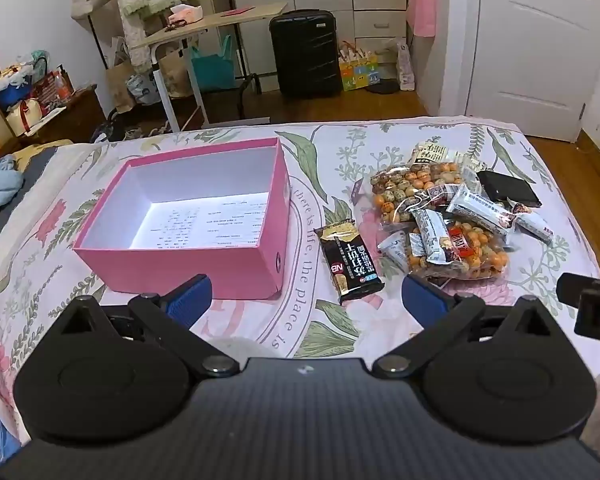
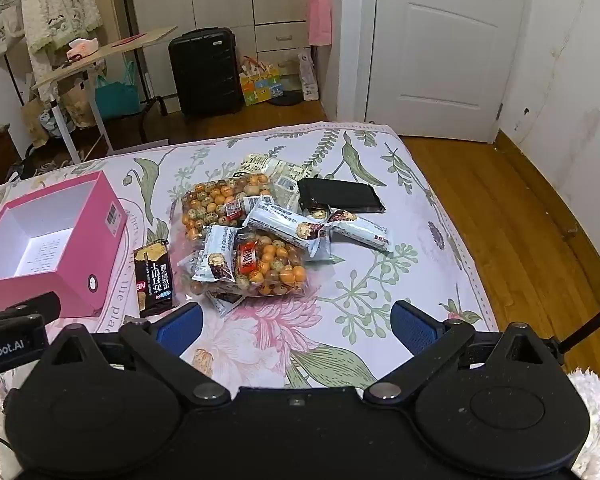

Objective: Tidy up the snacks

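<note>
An open pink box [image 1: 236, 268] with a white inside stands on the bed, left of the snacks; it also shows in the right wrist view [image 2: 80, 272]. A black biscuit pack [image 1: 350, 262] lies beside the box, also seen in the right wrist view [image 2: 154, 278]. A pile of snacks lies to the right: bags of orange coated nuts [image 1: 404, 190] [image 2: 220, 200], white wrapped bars [image 1: 480, 210] [image 2: 284, 226] and a flat black pack [image 1: 508, 188] [image 2: 340, 196]. My left gripper [image 1: 306, 300] is open and empty, near the box and biscuit pack. My right gripper [image 2: 296, 326] is open and empty, short of the pile.
The bed has a floral sheet [image 2: 380, 280]; its foot edge is beyond the snacks. Past it are a black suitcase [image 1: 304, 54], a rolling desk [image 1: 204, 28], a white door [image 2: 440, 40] and wooden floor [image 2: 520, 220] on the right.
</note>
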Demonstrator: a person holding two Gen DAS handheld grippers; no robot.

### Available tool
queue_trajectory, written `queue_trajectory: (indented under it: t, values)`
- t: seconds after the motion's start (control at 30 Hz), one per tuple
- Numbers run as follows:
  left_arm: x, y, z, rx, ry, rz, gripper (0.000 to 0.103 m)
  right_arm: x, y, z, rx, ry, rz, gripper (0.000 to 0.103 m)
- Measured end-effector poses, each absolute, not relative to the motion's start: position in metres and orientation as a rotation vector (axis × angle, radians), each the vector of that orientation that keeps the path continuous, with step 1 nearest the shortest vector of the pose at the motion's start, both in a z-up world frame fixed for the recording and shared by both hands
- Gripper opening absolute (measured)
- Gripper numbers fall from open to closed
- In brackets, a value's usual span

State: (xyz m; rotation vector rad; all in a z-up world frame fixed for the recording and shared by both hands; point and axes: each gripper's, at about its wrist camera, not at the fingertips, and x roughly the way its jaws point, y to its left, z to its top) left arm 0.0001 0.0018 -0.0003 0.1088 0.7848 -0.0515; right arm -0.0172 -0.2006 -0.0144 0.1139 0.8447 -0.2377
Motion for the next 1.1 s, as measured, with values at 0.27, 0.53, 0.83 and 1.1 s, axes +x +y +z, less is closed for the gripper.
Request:
queue_trajectory:
  t: [0.27, 0.53, 0.83, 1.1]
  values:
    - [0.004, 0.007, -0.003, 0.089, 0.778, -0.082, 0.099, -0.018, -0.197, -0.010, 0.113, 0.837, -0.239, 0.101]
    - [0.003, 0.010, -0.004, 0.109, 0.741, -0.058, 0.099, -0.020, -0.198, -0.011, 0.105, 0.814, -0.235, 0.102]
    - [0.005, 0.014, -0.003, 0.087, 0.762, -0.081, 0.100, -0.023, -0.192, -0.008, 0.085, 0.778, -0.231, 0.102]
    - [0.007, 0.013, 0.003, 0.072, 0.768, -0.102, 0.101, -0.026, -0.196, 0.011, 0.090, 0.735, -0.225, 0.102]
